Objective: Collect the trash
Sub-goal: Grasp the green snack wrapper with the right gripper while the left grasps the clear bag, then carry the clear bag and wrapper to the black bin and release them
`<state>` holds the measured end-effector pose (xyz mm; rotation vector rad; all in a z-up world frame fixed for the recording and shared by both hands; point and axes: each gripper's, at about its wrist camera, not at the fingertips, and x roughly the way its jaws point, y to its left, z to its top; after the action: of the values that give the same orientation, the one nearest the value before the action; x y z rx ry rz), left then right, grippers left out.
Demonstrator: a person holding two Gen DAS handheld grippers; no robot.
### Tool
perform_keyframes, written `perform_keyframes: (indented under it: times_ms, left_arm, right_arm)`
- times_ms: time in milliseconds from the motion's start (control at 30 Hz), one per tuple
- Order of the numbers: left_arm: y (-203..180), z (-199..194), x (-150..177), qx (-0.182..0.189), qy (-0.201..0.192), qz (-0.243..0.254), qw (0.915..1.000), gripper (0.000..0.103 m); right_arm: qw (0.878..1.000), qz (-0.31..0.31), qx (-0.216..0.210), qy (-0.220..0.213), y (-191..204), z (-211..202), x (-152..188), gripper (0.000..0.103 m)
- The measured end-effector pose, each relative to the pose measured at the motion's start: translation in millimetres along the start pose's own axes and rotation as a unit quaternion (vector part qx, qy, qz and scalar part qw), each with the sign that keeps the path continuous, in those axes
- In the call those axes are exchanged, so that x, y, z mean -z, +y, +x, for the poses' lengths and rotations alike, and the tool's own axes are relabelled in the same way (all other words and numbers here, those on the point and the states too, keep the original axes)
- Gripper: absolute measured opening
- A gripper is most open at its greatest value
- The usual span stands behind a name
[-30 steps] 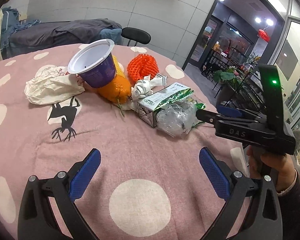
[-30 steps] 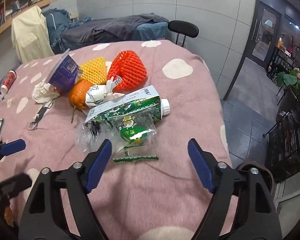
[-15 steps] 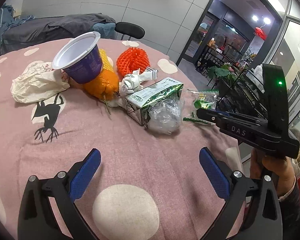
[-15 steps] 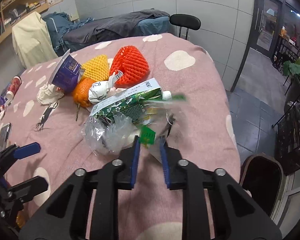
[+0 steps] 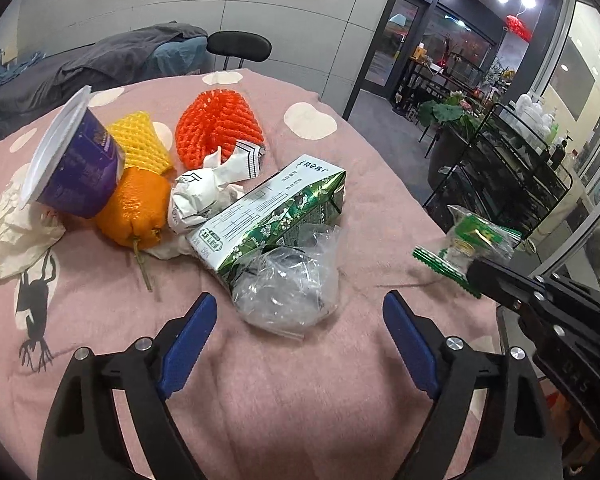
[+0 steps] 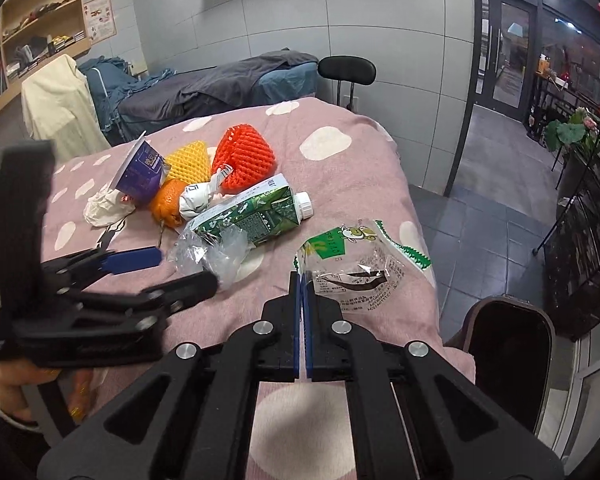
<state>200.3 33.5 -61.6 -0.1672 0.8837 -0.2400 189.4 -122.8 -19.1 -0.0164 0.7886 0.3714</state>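
A clear snack wrapper point(image 6: 358, 264) with green print is pinched at its edge between the closed fingers of the right gripper point(image 6: 302, 280) and held above the table's right edge. The left gripper point(image 5: 296, 332) is held wide open, with nothing in it, over crumpled clear plastic point(image 5: 288, 288) beside a green milk carton point(image 5: 272, 216). A pink spotted tablecloth point(image 5: 260, 400) covers the table; grey wall tiles point(image 6: 284, 12) and a glass door point(image 6: 504, 52) are seen behind.
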Motion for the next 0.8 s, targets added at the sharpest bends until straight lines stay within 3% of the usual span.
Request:
perform_keyframes:
  times_ms: [133,233,400,800]
  left_arm:
    - [0,13,-7,-0.016,0.012,-0.004,0.9998,0.078]
    - [2,16,-6,-0.012,0.016,-0.018,0.9996,0.061]
    - [3,12,-1,-0.01,0.007,-0.026,0.9996,0.054]
    - [-14,-33,13,0.026,-0.057,-0.03,0.9976,0.051]
  right_arm:
    - [1.0,0.007,0.002,-0.006,-5,-8,6,0.002]
    - [1.0,0.011,0.001,-0.009,-8,-12,10,0.002]
    - [1.0,0.017,0.002,-0.016,-13,-15,14,0.002]
    - [0.998,0.042,0.011,-0.04,-29,-31,25,0.002]
